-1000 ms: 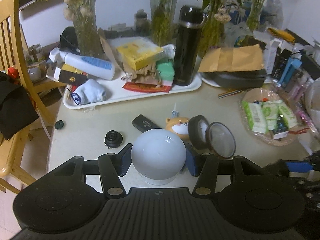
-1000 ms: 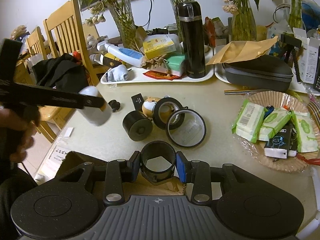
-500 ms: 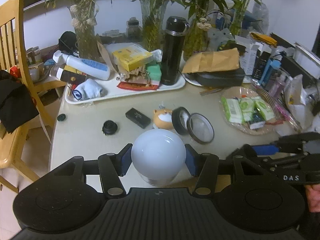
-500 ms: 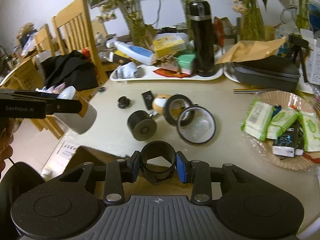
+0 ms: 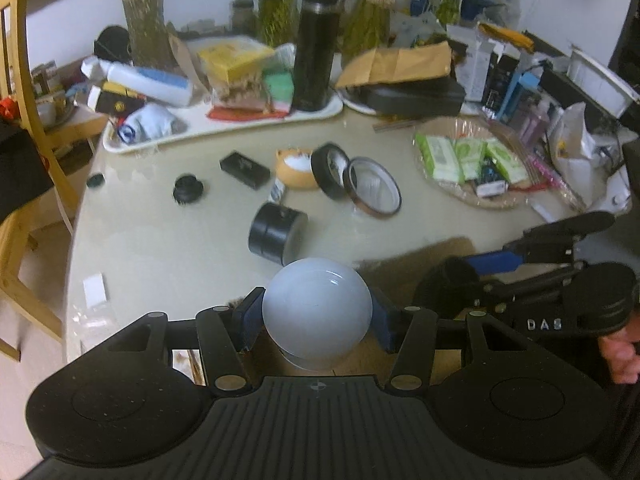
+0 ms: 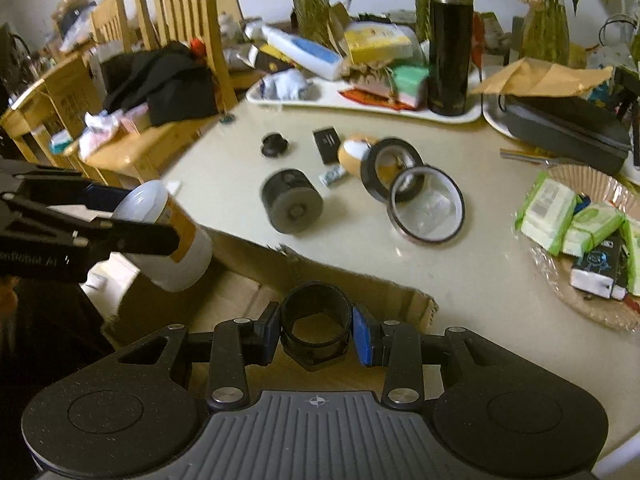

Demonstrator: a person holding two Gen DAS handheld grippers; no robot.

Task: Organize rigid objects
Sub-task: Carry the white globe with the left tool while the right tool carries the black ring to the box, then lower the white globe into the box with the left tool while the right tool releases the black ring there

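My left gripper (image 5: pixel 317 320) is shut on a white bottle (image 5: pixel 316 300) with an orange label, seen cap-first in the left wrist view. In the right wrist view the same bottle (image 6: pixel 180 240) hangs tilted at the left, past the table's edge. My right gripper (image 6: pixel 316 334) is shut on a short black ring-shaped part (image 6: pixel 316 306). Both grippers hover over an open cardboard box (image 6: pixel 240 292) at the near edge of the table. On the table lie a black cylinder (image 6: pixel 292 202), two tape rolls (image 6: pixel 390 170) (image 6: pixel 428 210), an orange toy (image 5: pixel 294 168), a small black box (image 5: pixel 245 169) and a black knob (image 5: pixel 188 192).
A white tray (image 5: pixel 168 140) at the back holds a tall black flask (image 5: pixel 316 44), bottles and packets. At the right stands a basket (image 6: pixel 592 304) of wipe packs. Wooden chairs (image 6: pixel 176 28) with dark clothing stand left of the table. Vases of plants line the back.
Both grippers have drawn back from the middle of the table toward its near edge and now hang over the cardboard box. Each keeps its object.
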